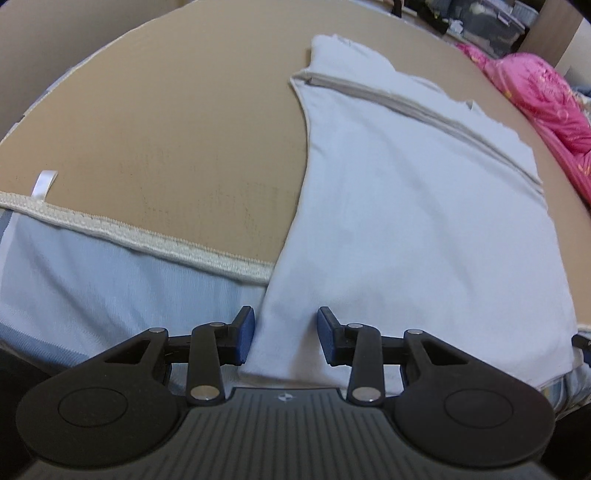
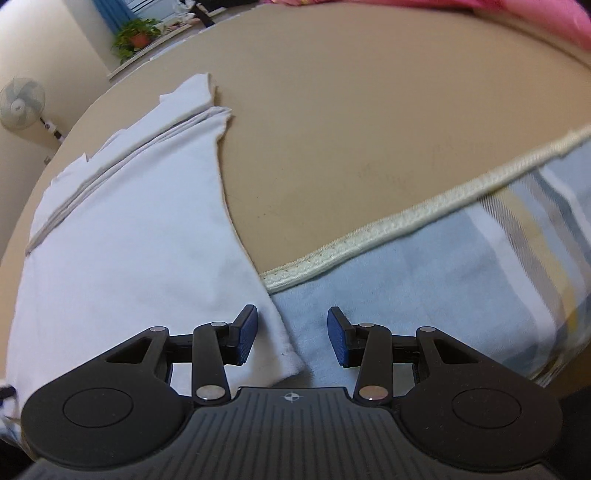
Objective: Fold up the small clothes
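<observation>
Left wrist: white garment (image 1: 406, 221) edge between left gripper's (image 1: 286, 334) parted, empty jaws.

A home bedroom: a bed with a striped sheet (image 2: 498, 258), a pink quilt (image 1: 546, 103) bunched alongside, a wall fan (image 2: 22, 101), a potted plant (image 2: 135, 35) on the windowsill and storage boxes (image 1: 495, 26).
</observation>
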Action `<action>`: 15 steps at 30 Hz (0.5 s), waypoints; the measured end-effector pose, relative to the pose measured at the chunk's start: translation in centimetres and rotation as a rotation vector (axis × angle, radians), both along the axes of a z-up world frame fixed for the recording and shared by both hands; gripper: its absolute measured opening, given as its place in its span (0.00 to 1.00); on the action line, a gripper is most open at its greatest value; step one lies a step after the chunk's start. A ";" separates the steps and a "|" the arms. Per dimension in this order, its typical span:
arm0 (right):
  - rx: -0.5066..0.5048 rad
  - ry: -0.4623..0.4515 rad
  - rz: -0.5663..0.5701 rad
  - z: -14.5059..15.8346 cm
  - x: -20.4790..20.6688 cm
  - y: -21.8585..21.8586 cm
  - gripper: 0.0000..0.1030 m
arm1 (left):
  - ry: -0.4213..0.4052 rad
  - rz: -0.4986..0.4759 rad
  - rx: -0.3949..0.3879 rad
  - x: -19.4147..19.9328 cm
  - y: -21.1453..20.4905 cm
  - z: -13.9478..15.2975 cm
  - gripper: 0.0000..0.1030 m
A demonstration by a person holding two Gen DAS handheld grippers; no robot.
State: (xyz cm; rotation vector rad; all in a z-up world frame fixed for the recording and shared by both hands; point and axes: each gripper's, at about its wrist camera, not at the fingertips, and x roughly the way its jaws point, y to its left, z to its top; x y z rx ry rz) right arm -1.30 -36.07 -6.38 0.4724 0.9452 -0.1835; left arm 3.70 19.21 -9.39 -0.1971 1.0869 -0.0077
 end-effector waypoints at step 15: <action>-0.044 -0.005 0.111 0.0 0.4 2.2 0.17 | 0.000 0.007 0.038 0.1 -0.6 -0.1 0.14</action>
